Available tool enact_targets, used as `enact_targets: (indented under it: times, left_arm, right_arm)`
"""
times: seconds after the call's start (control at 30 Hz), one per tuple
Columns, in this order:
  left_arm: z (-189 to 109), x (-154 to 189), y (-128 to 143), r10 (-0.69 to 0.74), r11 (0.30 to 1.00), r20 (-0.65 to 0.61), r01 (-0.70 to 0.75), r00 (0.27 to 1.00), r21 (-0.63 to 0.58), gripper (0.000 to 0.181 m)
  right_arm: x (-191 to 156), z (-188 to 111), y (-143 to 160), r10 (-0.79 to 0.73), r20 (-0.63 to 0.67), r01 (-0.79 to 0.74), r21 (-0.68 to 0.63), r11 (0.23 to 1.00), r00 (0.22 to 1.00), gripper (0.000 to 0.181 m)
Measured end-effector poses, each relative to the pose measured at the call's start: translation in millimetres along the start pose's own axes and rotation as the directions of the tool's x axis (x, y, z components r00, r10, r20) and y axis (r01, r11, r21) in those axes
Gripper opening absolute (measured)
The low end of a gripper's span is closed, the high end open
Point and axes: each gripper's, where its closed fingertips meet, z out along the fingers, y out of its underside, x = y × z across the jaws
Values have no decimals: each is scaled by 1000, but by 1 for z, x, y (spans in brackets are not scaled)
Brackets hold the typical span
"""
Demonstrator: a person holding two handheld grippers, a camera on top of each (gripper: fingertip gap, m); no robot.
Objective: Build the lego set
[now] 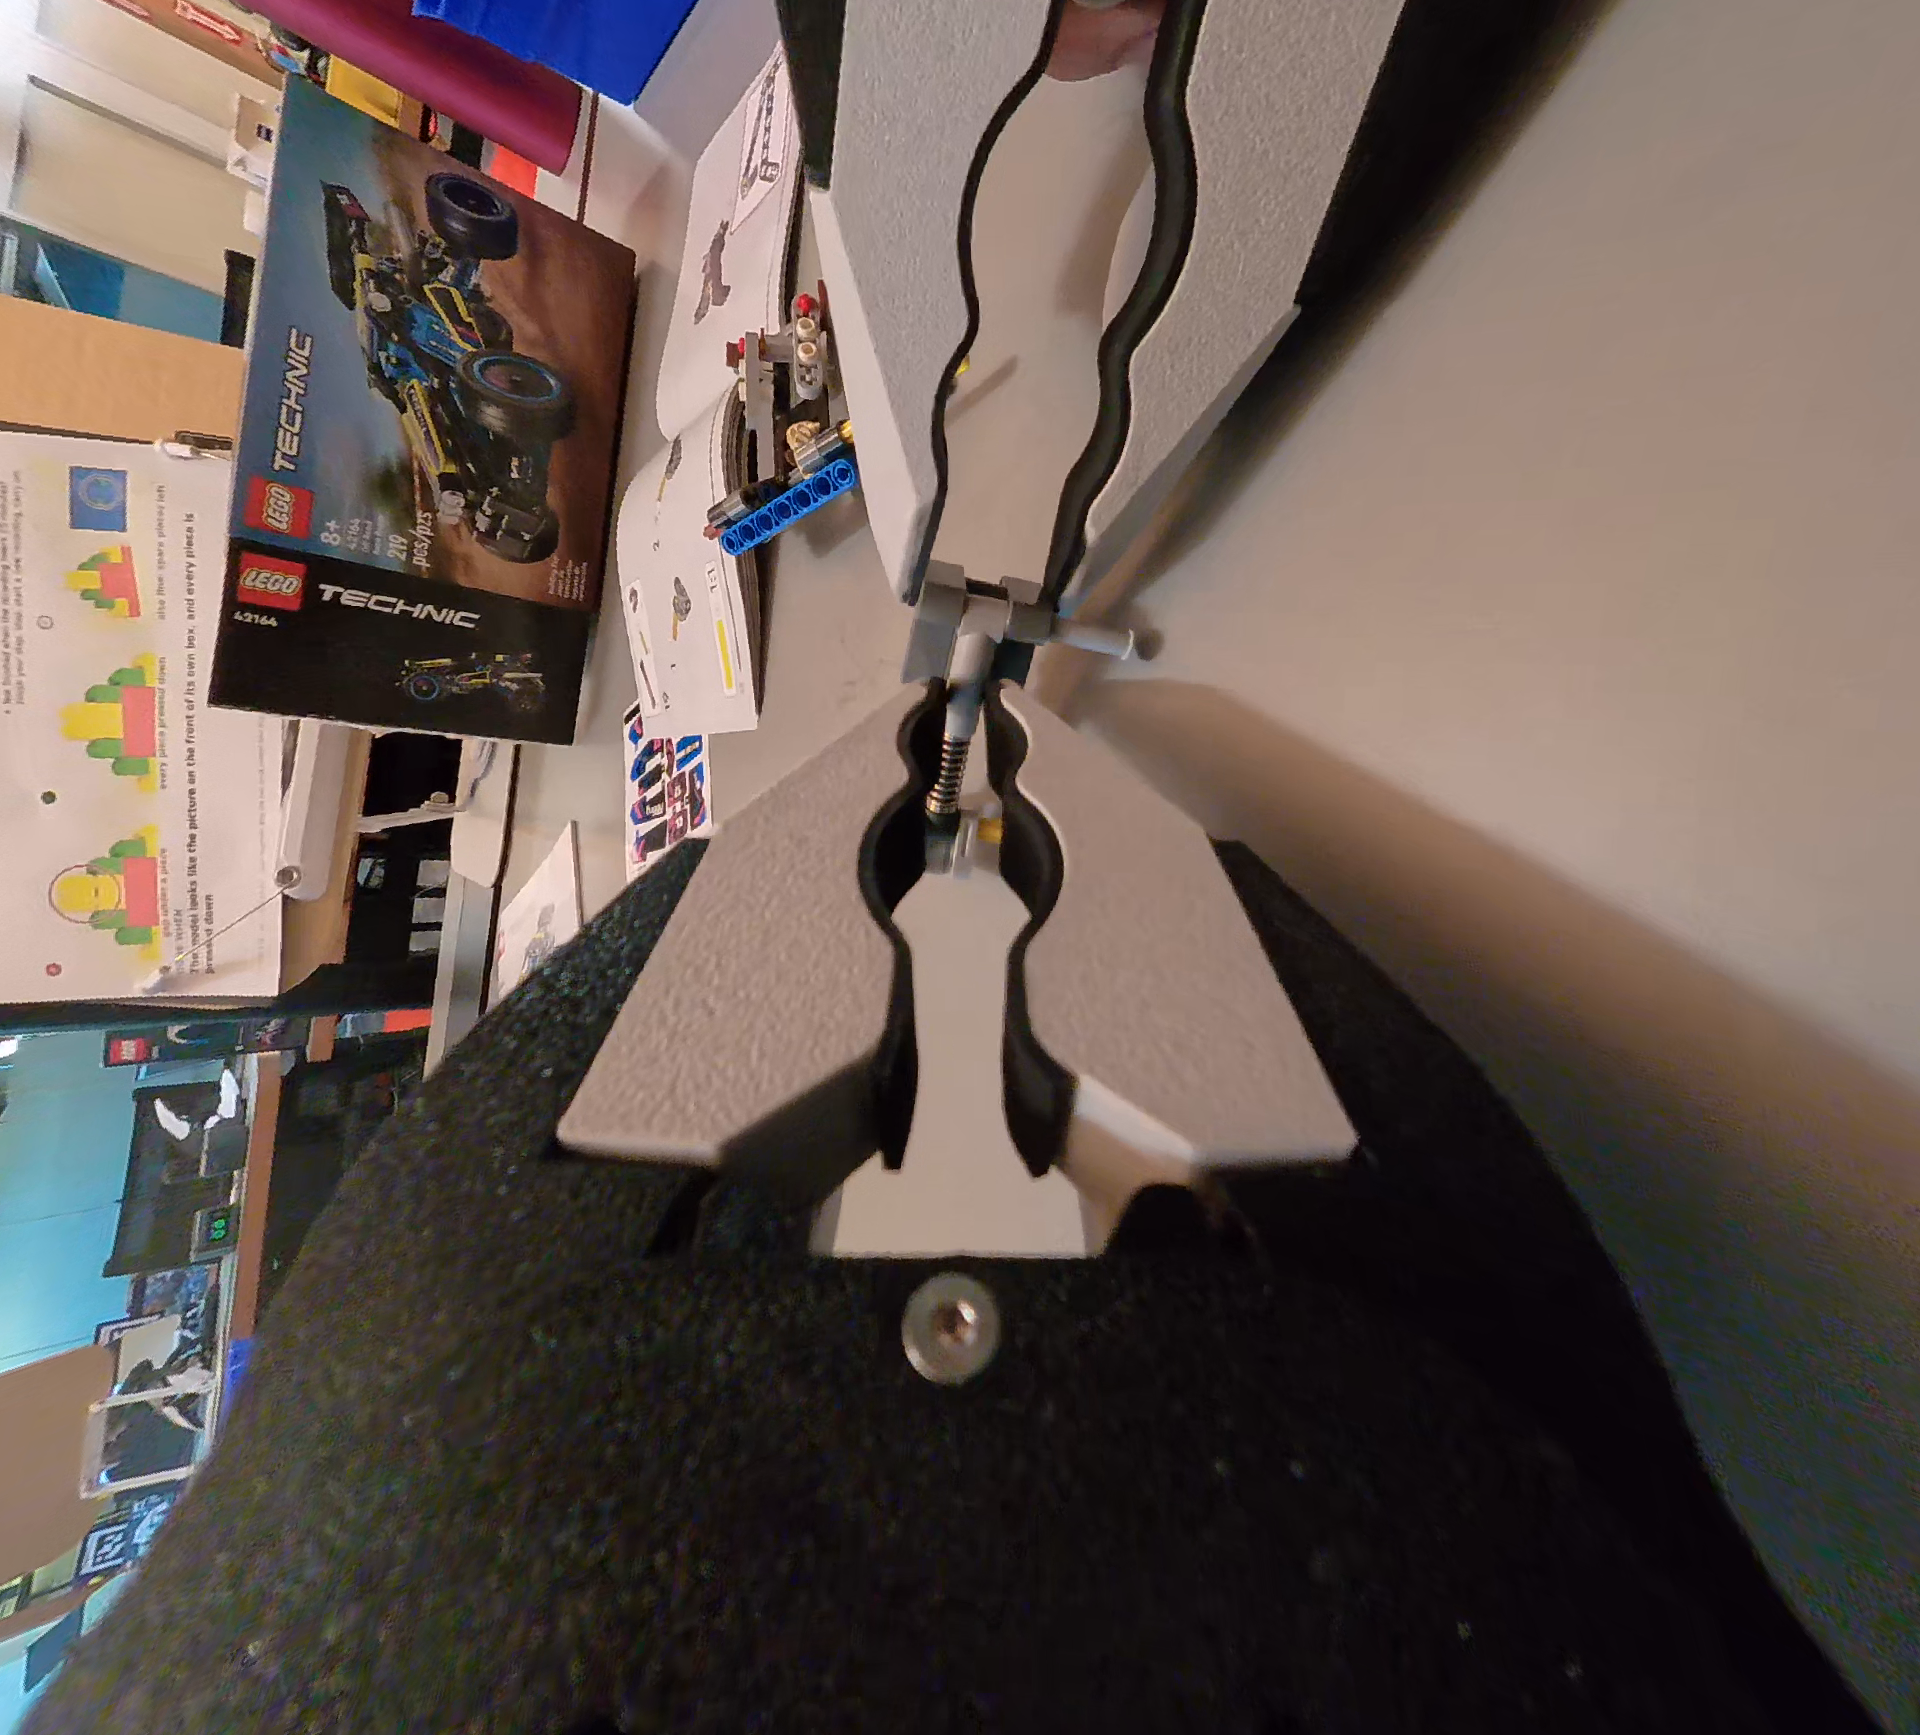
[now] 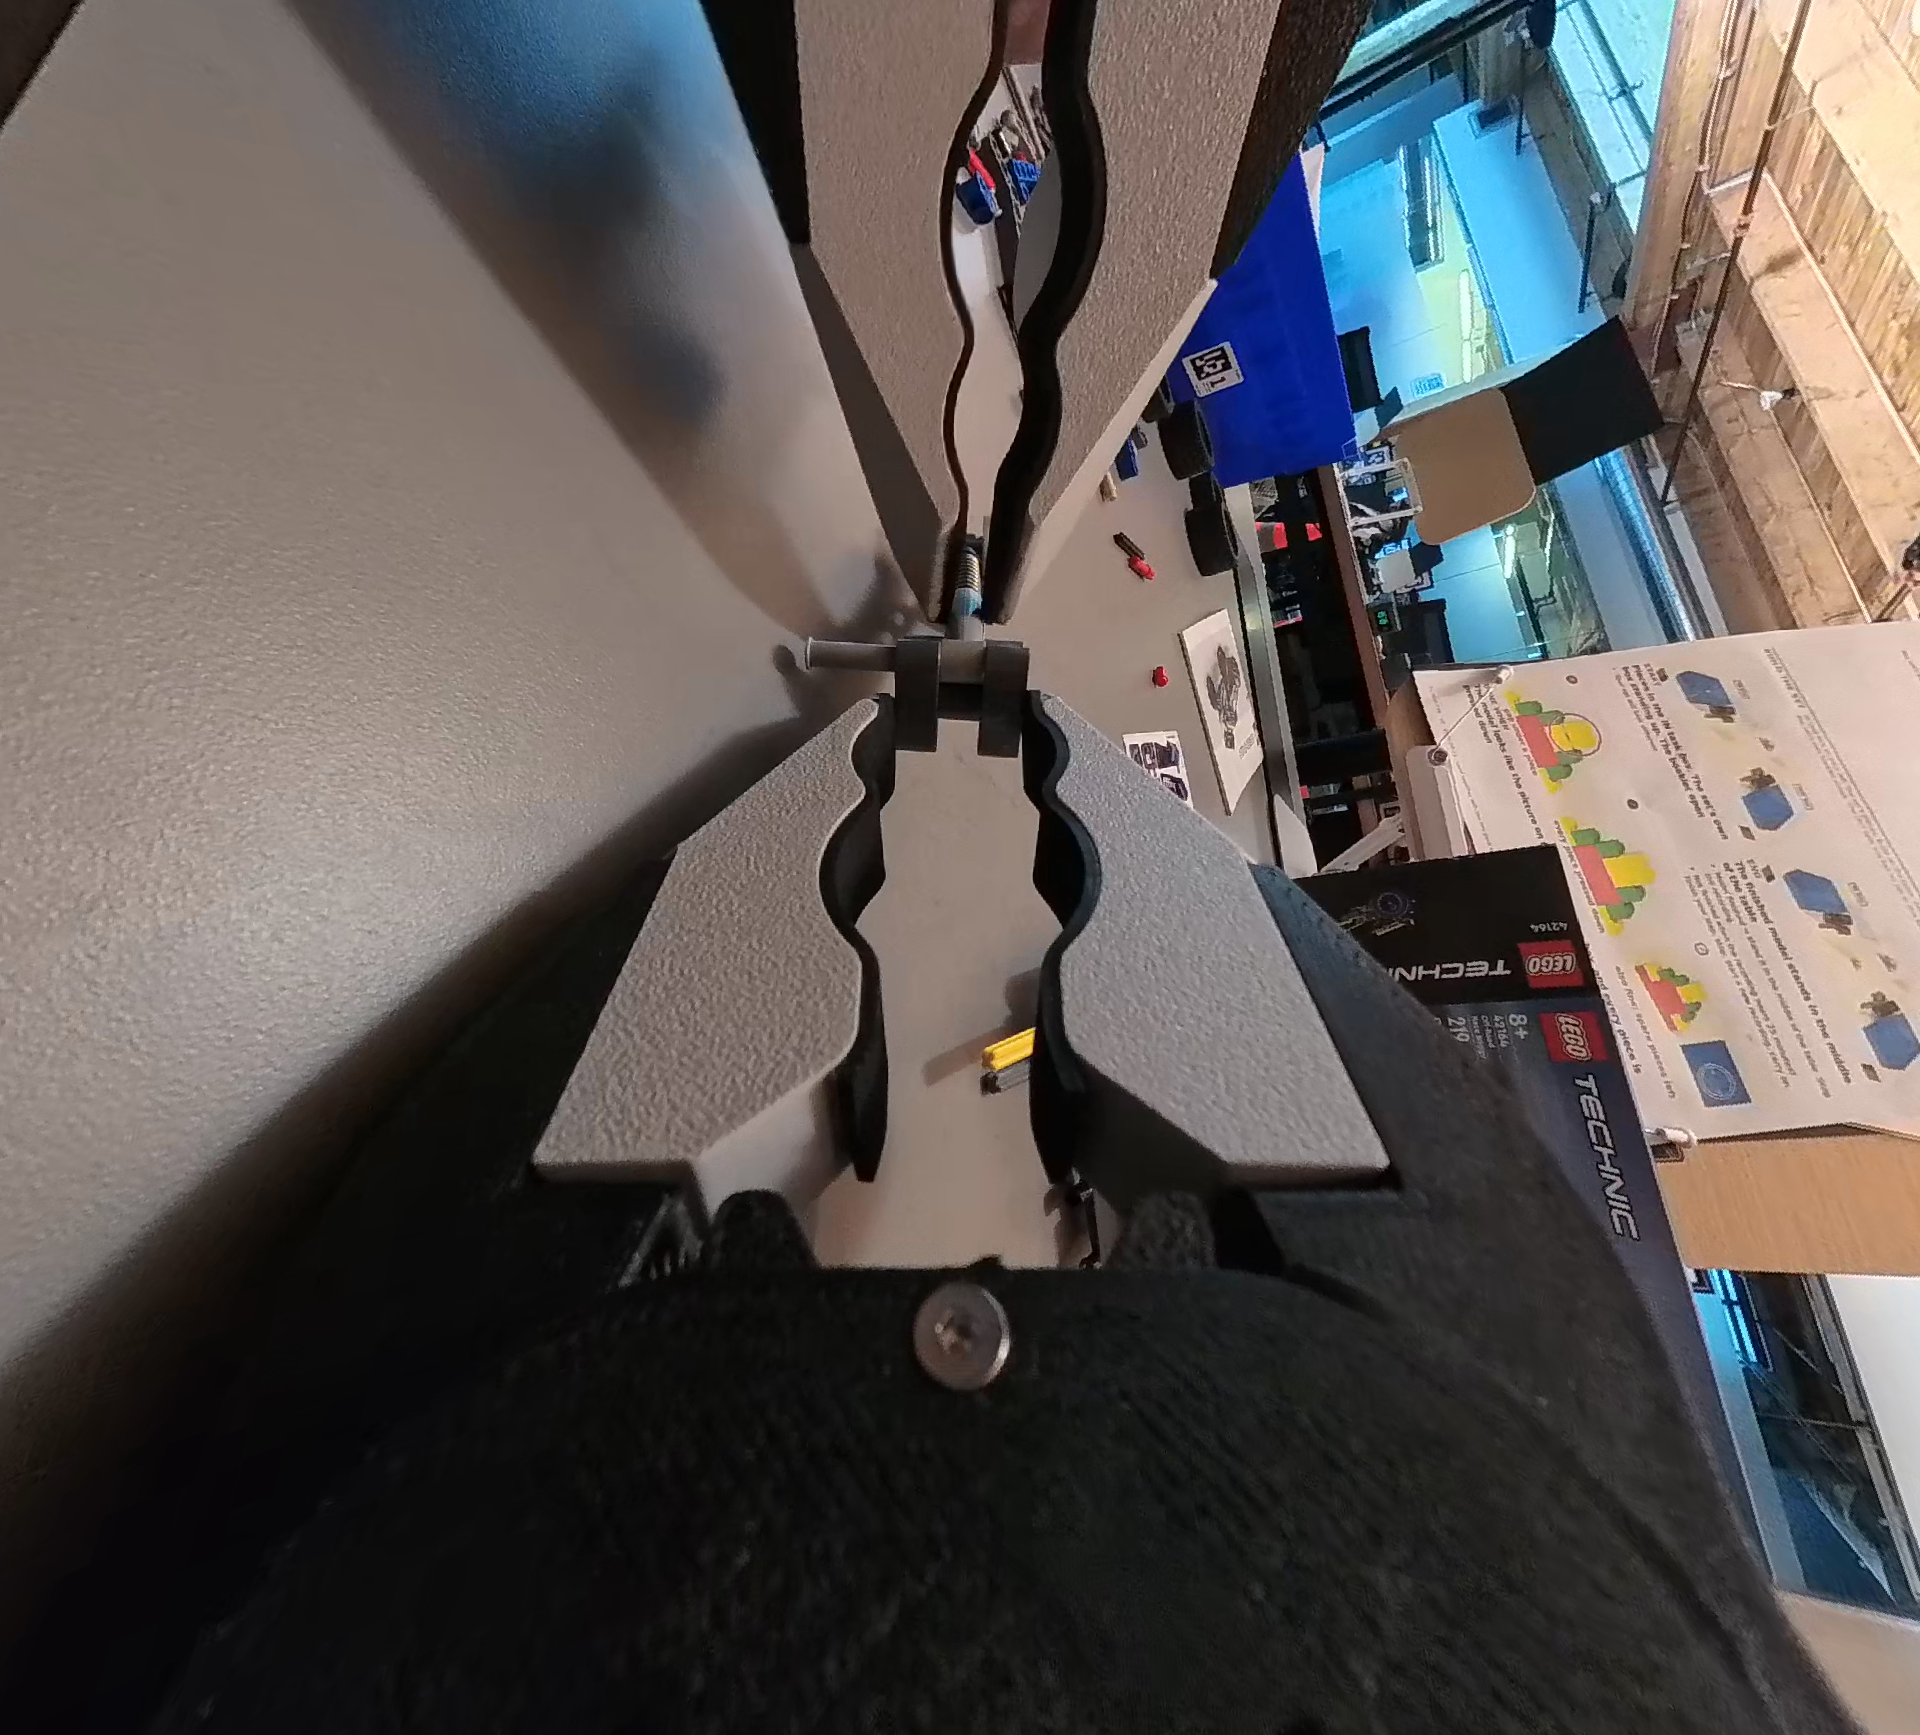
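My two grippers meet tip to tip above the grey table [image 1: 1507,459]. In the left wrist view my left gripper [image 1: 958,711] comes from below and is shut on a small shock absorber [image 1: 948,776] with a black spring. My right gripper [image 1: 982,586] comes from above and is shut on a grey fork-shaped connector [image 1: 935,636] with a grey axle [image 1: 1096,641] sticking out sideways. The shock absorber's grey end sits inside the fork. The right wrist view shows the same joint: right gripper [image 2: 956,717], connector [image 2: 920,683], axle [image 2: 847,652], shock absorber [image 2: 966,579], left gripper [image 2: 968,610].
A partial build with a blue beam [image 1: 792,503] lies on the open instruction booklet [image 1: 696,542], beside the set's box [image 1: 416,459] and a sticker sheet [image 1: 665,792]. A blue bin [image 2: 1268,355], black tyres [image 2: 1210,527], red pins [image 2: 1141,565] and a yellow piece [image 2: 1008,1049] are on the table.
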Motion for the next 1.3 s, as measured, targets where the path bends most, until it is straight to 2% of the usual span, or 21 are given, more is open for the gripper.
enact_targets:
  times: [0.03, 0.97, 1.1, 1.3]
  left_arm:
    - [0, 0, 0, 1, 1000, -1, -1, 1000, 0, 3]
    - [-1, 0, -2, 8, 1000, 2, -8, 1000, 18, 6]
    - [-5, 3, -4, 0, 999, -15, 0, 1000, 39, 16]
    - [-9, 11, -17, 43, 995, -24, -40, 999, 96, 57]
  right_arm:
    - [0, 0, 0, -1, 0, 1, 0, 1000, 1000, 23]
    - [0, 0, 0, -2, 1, 2, 1, 1000, 1000, 23]
    - [0, 0, 0, -2, 1, 2, 0, 1000, 1000, 23]
    - [0, 0, 0, 0, 2, 0, 1, 1000, 1000, 23]
